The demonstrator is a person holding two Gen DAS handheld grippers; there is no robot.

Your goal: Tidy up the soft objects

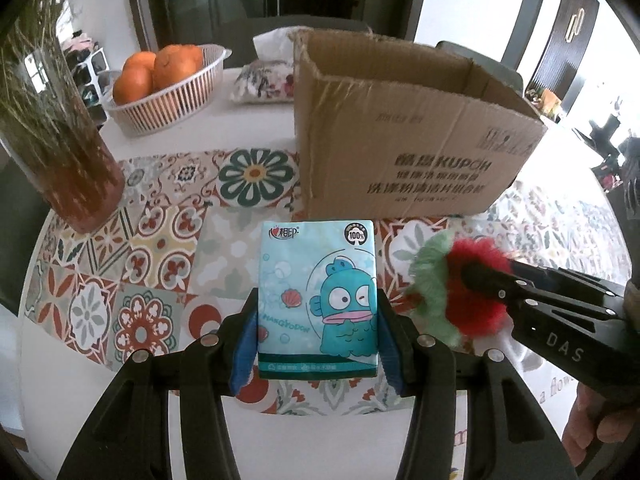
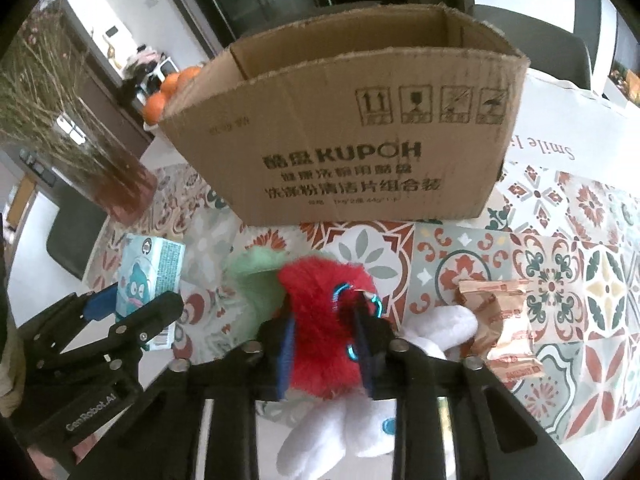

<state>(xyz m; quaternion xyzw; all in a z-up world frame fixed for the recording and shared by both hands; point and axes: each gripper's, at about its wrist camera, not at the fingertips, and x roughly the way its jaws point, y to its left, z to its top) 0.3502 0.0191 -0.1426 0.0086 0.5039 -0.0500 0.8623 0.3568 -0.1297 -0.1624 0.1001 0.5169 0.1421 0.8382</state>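
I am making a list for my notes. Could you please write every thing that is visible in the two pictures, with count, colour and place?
cardboard box: one, brown, open top, on the table behind the claws
tissue pack: one, light blue with a cartoon fish, in the left claw
plush toy: one, red, green and white, in the right claw
wrapped packets: a few, brown-orange, on the tablecloth, right of the plush toy
oranges: several, in a white basket, back left
vase: one, glass with dry stems, far left
floral tissue cover: one, behind the box
tablecloth: one, patterned tiles
left claw: black, blue pads, shut on the pack
right claw: black, shut on the toy
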